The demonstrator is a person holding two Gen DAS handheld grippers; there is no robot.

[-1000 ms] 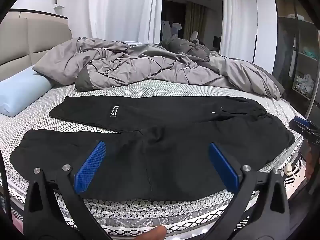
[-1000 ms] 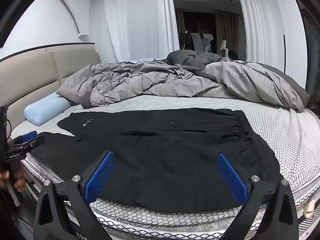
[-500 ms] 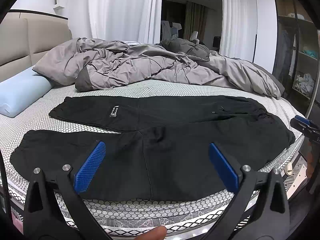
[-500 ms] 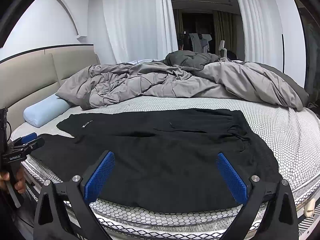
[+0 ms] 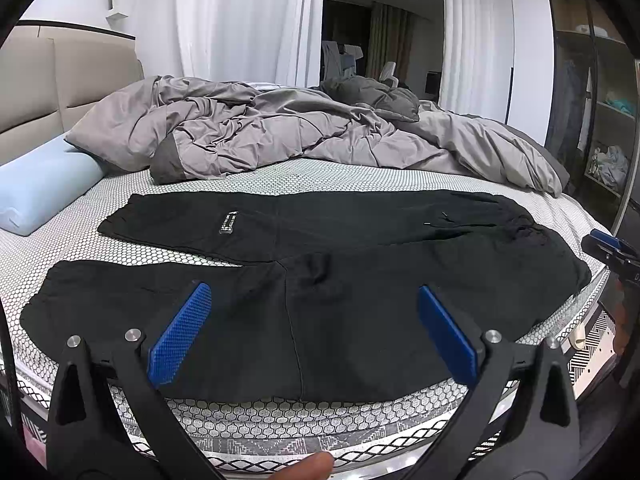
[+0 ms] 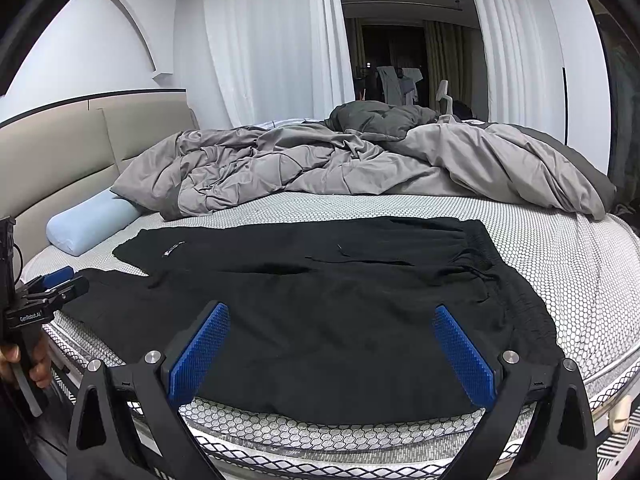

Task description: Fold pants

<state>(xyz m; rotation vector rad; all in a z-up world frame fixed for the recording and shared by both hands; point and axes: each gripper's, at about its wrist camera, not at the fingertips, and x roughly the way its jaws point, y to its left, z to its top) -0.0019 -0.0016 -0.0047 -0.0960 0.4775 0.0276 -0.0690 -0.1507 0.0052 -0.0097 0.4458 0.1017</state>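
Pants (image 5: pixel 320 292) lie flat and spread on the bed (image 5: pixel 280 176), legs toward the blue pillow (image 5: pixel 44 188), near edge along the mattress rim. Risk as I judge it: pinching only the top layer, or dragging the cloth off the edge. Left tool (image 5: pixel 316 324) and right tool (image 6: pixel 332 344) both gape wide, holding nothing, hovering clear of the fabric

Left wrist view: looked from the near edge of the mattress (image 5: pixel 280 416) across the pants (image 5: pixel 320 300), close and low. Right wrist view: same direction, further toward the waistband (right end). Shared: pants (image 6: pixel 340 320), grey duvet (image 6: pixel 320 168), blue pillow (image 6: pixel 88 224).
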